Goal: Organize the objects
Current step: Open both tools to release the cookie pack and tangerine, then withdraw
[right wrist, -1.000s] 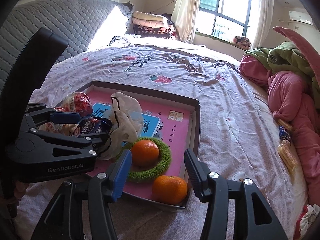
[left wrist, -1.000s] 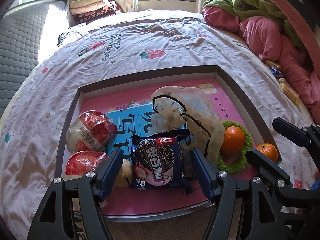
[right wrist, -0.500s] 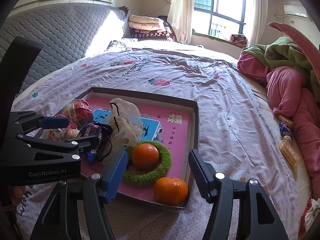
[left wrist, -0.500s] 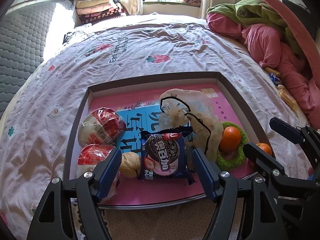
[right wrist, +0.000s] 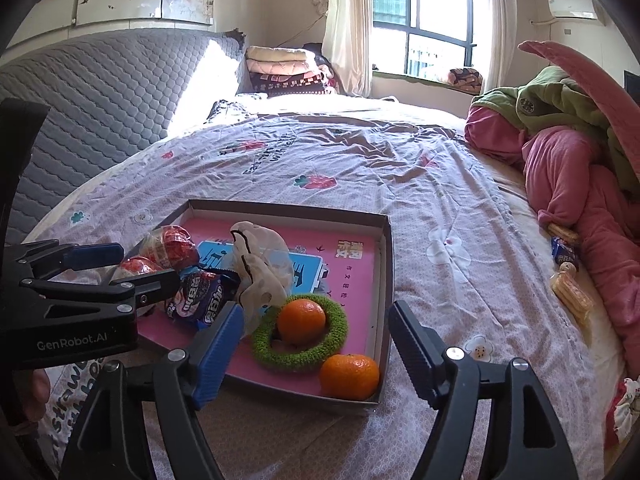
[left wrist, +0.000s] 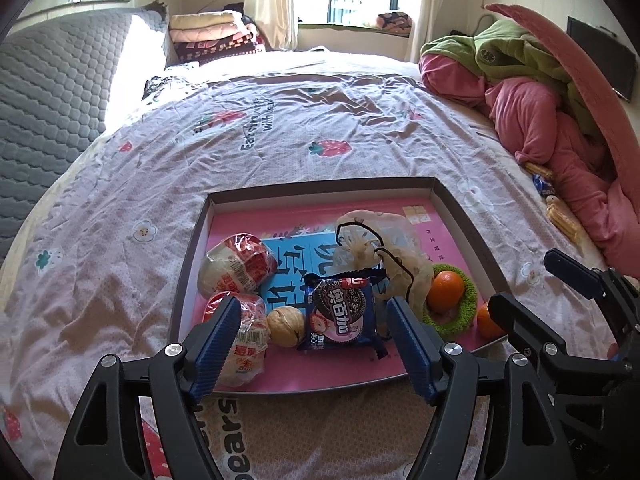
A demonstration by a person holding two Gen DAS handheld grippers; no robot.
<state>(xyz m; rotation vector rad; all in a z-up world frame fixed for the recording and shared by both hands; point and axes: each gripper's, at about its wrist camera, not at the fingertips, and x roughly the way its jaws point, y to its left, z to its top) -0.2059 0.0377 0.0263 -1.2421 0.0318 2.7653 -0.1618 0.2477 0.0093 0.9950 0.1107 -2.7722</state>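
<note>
Since the tray (left wrist: 460, 216) already carries most of the snacks, your step now looks like letting go cleanly and choosing the next piece. The cookie pack (left wrist: 340, 312) lies flat just ahead of the left claw (left wrist: 308, 344), whose jaws are opening with nothing pressed between them. The orange (right wrist: 349, 376) sits in the tray corner just ahead of the right claw (right wrist: 316, 354), also opening and empty. Lift both straight up so a finger does not drag the pack, the walnut (left wrist: 285, 321) beside it, or the thin bag (right wrist: 262, 268) beyond. Off to the right claw's right, loose snacks (right wrist: 570, 288) lie on the bed (right wrist: 360, 168) against the pink blanket (right wrist: 580, 208); they seem the likeliest next pick.
</note>
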